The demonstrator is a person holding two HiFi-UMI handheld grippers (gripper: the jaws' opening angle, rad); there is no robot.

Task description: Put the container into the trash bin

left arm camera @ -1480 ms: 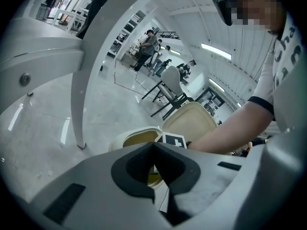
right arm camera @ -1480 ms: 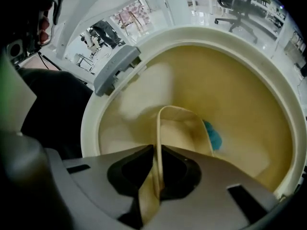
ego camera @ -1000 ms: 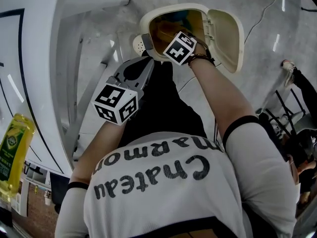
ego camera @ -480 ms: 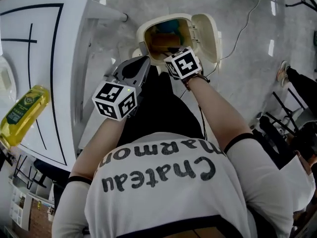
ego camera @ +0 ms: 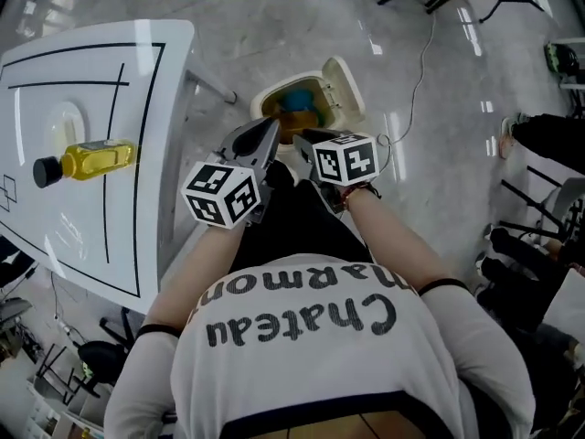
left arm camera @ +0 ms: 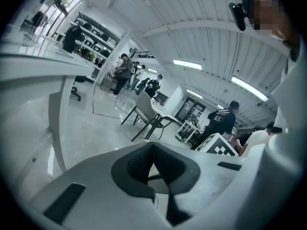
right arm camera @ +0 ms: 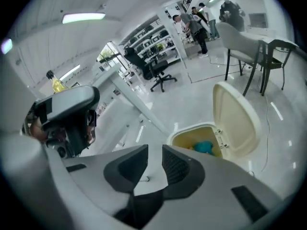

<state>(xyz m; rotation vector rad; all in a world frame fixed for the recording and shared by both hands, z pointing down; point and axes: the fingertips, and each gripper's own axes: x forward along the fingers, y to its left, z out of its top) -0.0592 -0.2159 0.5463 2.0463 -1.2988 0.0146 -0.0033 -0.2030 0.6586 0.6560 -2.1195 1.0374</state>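
Note:
The cream trash bin [ego camera: 267, 97] stands on the floor with its lid [ego camera: 343, 85] swung open. A blue container [ego camera: 297, 101] lies inside it, and the right gripper view shows the same blue container [right arm camera: 204, 146] in the bin [right arm camera: 184, 134]. My right gripper [right arm camera: 155, 150] hangs high above the bin; its jaws are closing with a narrow gap and nothing between them. My left gripper [left arm camera: 152, 145] is shut and empty, pointing across the room. From the head view, the left gripper [ego camera: 267, 133] and the right gripper [ego camera: 303, 144] sit side by side over the bin.
A white table [ego camera: 55, 236] stands to the left with a yellow oil bottle [ego camera: 87, 160] lying on it. A cable [ego camera: 422, 53] runs over the grey floor beyond the bin. Chairs [left arm camera: 146, 116] and people stand far off in the room.
Both grippers have risen well away from the bin, the right one coming up out of its mouth. The bin now looks smaller and farther, with the blue container showing inside.

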